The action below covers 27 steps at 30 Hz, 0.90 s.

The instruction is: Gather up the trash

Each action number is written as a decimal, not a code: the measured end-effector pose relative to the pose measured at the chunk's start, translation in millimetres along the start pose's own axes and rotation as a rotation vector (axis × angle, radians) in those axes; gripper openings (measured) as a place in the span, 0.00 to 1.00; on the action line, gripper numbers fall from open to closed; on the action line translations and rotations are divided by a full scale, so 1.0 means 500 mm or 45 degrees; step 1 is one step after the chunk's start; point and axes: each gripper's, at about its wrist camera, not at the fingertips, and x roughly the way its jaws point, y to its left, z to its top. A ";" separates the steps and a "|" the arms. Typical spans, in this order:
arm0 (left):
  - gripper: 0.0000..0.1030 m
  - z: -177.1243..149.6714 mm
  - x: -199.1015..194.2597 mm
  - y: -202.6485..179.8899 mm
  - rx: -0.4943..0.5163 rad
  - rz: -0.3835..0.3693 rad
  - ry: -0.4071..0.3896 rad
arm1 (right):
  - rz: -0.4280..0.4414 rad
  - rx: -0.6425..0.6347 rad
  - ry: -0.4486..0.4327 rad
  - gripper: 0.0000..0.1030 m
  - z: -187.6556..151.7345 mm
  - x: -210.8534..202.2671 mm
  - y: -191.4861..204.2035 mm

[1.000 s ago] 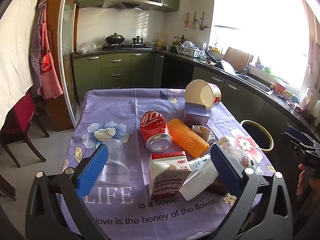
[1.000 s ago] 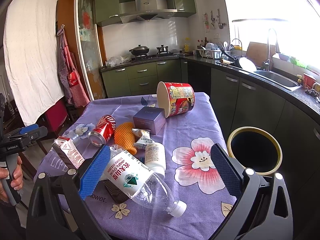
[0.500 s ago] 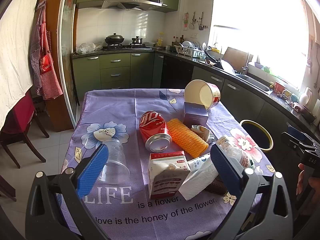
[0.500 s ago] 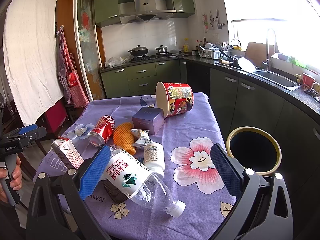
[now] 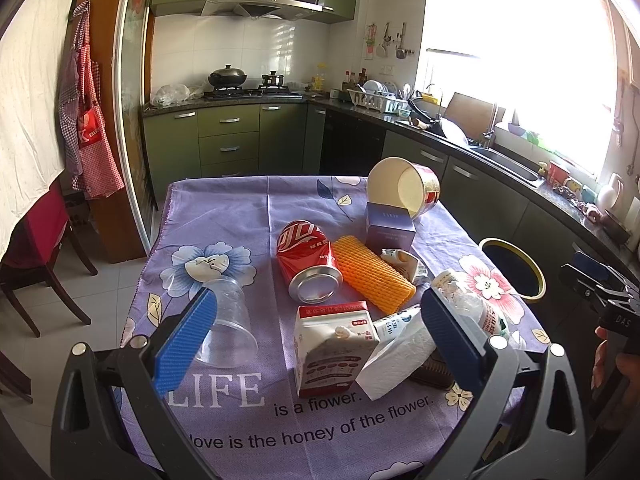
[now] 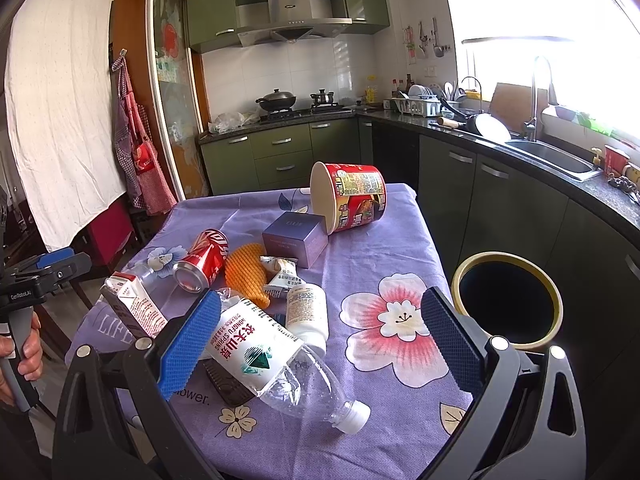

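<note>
Trash is lying scattered over the purple-clothed worktop (image 6: pixel 384 240): a red can (image 5: pixel 307 258), an orange foam sleeve (image 5: pixel 372 274), a milk carton (image 5: pixel 334 346), a clear plastic cup (image 5: pixel 224 328), a water bottle (image 6: pixel 276 356), a white pill bottle (image 6: pixel 307 314), a purple box (image 6: pixel 296 238) and a tipped noodle tub (image 6: pixel 348 196). We are holding the left gripper (image 5: pixel 316 340) and the right gripper (image 6: pixel 320 338) above the near edge, fingers spread wide and gripping nothing. A yellow-rimmed bin (image 6: pixel 507 300) is standing just beside the worktop.

one can (image 5: pixel 308 258), two bottles (image 6: pixel 276 354), one carton (image 5: pixel 334 346), one box (image 5: pixel 390 226), two cups (image 5: pixel 226 326)
</note>
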 end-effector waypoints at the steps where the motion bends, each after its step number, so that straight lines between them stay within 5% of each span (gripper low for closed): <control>1: 0.94 0.000 0.000 0.000 0.001 -0.001 0.000 | 0.000 0.000 -0.002 0.96 0.000 0.000 0.000; 27: 0.94 -0.001 0.008 -0.007 0.010 -0.018 0.012 | -0.003 0.005 0.007 0.96 -0.002 0.009 -0.003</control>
